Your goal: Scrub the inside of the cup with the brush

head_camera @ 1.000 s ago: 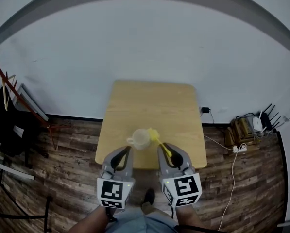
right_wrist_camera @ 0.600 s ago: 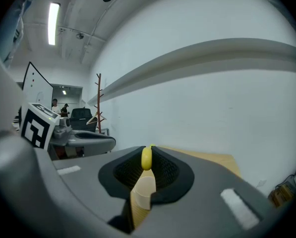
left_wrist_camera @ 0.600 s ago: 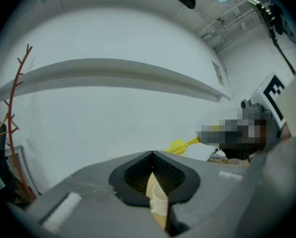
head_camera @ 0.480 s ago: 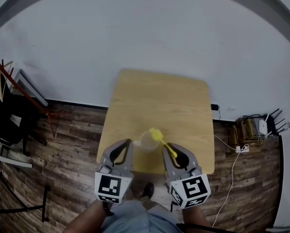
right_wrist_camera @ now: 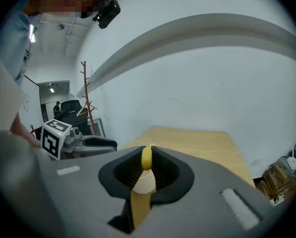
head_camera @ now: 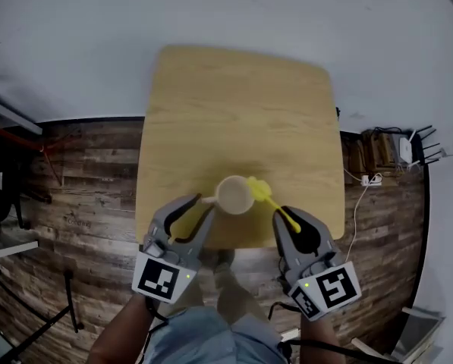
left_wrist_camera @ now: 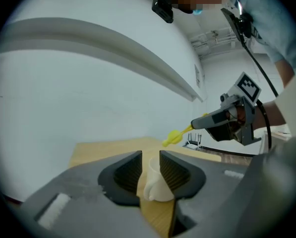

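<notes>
a cream cup [head_camera: 234, 196] and a yellow brush [head_camera: 275, 209] are seen against a pale wood-grain table [head_camera: 234, 112], a dark brown streaked plank floor [head_camera: 82, 180] and a white wall [head_camera: 211, 14].

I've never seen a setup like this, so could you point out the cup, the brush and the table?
cup [head_camera: 234, 196]: head view, on its pale inside.
brush [head_camera: 259, 190]: head view, on its yellow head.
table [head_camera: 241, 105]: head view, on bare wood beyond the cup.

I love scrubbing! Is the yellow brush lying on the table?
No, the right gripper grips the yellow brush by its handle, off the table.
</notes>
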The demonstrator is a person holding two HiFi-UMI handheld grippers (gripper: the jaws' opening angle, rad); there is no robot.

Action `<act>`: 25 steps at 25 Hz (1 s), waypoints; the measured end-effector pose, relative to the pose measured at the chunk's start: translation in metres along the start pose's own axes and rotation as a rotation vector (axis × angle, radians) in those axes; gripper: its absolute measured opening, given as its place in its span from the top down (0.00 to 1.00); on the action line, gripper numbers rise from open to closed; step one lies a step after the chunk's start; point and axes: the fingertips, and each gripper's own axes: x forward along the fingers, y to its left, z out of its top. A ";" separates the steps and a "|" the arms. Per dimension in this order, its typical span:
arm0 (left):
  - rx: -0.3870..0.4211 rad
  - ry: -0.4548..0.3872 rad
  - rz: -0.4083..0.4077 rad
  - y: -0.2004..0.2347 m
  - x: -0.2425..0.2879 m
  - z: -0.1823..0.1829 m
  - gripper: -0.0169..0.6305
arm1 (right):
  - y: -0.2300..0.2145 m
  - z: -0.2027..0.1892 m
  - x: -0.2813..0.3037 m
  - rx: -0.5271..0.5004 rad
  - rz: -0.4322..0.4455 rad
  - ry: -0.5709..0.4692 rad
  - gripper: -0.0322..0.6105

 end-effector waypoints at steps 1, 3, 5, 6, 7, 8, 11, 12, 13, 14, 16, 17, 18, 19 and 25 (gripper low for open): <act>0.027 -0.007 -0.040 -0.001 0.003 -0.004 0.78 | -0.001 -0.004 -0.001 -0.003 -0.001 0.007 0.89; 0.113 -0.034 -0.145 -0.007 0.008 -0.010 0.76 | 0.000 -0.010 -0.002 -0.013 0.007 0.018 0.89; 0.154 -0.037 -0.223 -0.011 0.009 -0.020 0.76 | 0.005 -0.015 -0.002 -0.017 0.017 0.033 0.89; 0.157 -0.030 -0.240 -0.010 0.010 -0.025 0.76 | 0.007 -0.018 -0.002 -0.016 0.018 0.042 0.89; 0.158 -0.021 -0.247 -0.008 0.012 -0.031 0.76 | 0.009 -0.021 -0.001 -0.013 0.017 0.049 0.89; 0.161 -0.011 -0.254 -0.006 0.014 -0.035 0.76 | 0.009 -0.024 -0.001 -0.009 0.016 0.055 0.89; 0.173 0.022 -0.297 -0.007 0.022 -0.047 0.76 | 0.009 -0.030 0.004 0.001 0.013 0.070 0.89; 0.178 0.033 -0.315 -0.009 0.024 -0.051 0.76 | 0.009 -0.031 0.005 0.002 0.013 0.075 0.89; 0.182 0.042 -0.328 -0.011 0.026 -0.055 0.76 | 0.010 -0.033 0.006 0.002 0.012 0.080 0.89; 0.184 0.049 -0.336 -0.012 0.026 -0.059 0.76 | 0.010 -0.034 0.007 0.002 0.012 0.084 0.89; 0.183 0.067 -0.339 -0.010 0.027 -0.065 0.76 | 0.011 -0.037 0.009 0.005 0.014 0.093 0.89; 0.185 0.076 -0.339 -0.009 0.028 -0.067 0.76 | 0.011 -0.037 0.010 0.008 0.015 0.099 0.89; 0.188 0.083 -0.338 -0.008 0.029 -0.068 0.76 | 0.011 -0.038 0.012 0.009 0.016 0.106 0.89; 0.193 0.089 -0.338 -0.007 0.031 -0.069 0.76 | 0.011 -0.040 0.014 0.009 0.017 0.115 0.89; 0.264 0.156 -0.364 -0.012 0.033 -0.072 0.82 | 0.011 -0.051 0.018 0.024 0.029 0.150 0.89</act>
